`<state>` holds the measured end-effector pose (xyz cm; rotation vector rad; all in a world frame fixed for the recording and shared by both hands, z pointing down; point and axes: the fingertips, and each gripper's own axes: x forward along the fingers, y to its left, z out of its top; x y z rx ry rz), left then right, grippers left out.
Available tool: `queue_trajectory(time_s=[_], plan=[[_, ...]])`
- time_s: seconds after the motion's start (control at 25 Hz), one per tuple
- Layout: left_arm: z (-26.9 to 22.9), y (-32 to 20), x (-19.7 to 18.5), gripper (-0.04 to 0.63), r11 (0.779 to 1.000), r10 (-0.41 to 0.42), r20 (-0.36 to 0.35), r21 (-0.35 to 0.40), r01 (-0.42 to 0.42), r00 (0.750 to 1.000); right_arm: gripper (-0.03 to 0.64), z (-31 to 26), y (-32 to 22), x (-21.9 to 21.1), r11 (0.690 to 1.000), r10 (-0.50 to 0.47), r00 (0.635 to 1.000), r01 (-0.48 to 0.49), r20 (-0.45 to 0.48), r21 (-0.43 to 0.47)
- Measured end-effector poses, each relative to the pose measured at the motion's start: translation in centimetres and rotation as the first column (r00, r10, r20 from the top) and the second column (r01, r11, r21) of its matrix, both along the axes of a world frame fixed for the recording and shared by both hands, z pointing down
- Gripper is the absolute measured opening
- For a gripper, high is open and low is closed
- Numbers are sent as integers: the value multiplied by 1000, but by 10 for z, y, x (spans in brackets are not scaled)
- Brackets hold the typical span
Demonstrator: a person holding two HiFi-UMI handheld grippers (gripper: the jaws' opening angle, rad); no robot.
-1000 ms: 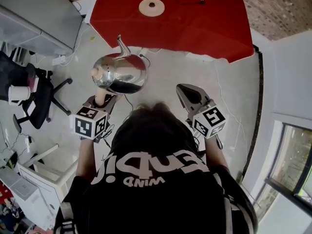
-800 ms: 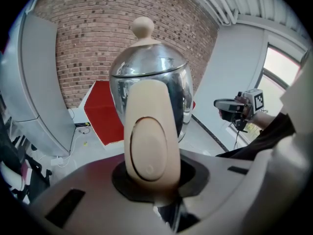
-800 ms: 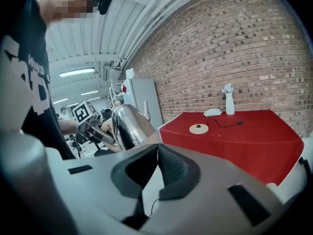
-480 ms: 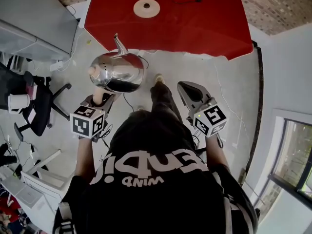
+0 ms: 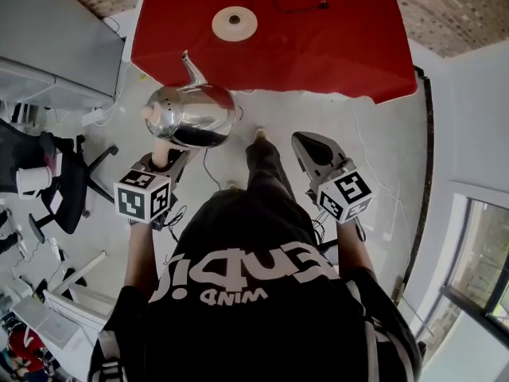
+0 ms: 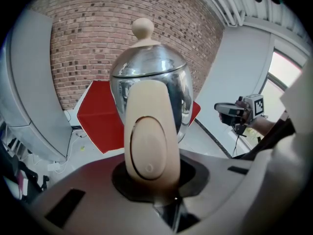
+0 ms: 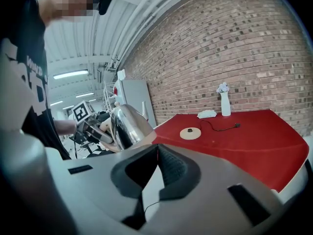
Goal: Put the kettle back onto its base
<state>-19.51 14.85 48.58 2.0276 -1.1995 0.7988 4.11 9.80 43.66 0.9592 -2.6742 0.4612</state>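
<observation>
Fingers point(image 6: 73, 195) of the left gripper point(image 5: 163, 161) clamp the kettle's point(image 5: 191, 116) cream handle point(image 6: 149, 136), which hides their tips. It hangs just short of the red table point(image 5: 318, 54), well apart from the base point(image 5: 234, 22) on that table. The right gripper's point(image 5: 312, 146) fingers are together, empty.

base point(image 5: 234, 22): red table point(image 5: 318, 46) bare around it | cord point(image 7: 217, 129) trails off to its right | vase point(image 7: 224, 103) by wall, well apart

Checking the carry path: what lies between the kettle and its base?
Only bare red tablecloth lies between the kettle and the base. The head view shows this stretch most plainly.
</observation>
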Motion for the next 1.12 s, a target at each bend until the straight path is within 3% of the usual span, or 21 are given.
queue_trajectory(time_s=[0.48,1.12], plan=[[-10,-96,10,64,1000,12,-24,-13,-12,1000,23,-9,-109,-3,1000,-8,1000,8,17,-1],[-18,-186,23,64,991,-134,-14,-19,134,991,23,-15,-225,20,996,-94,995,94,27,-10]])
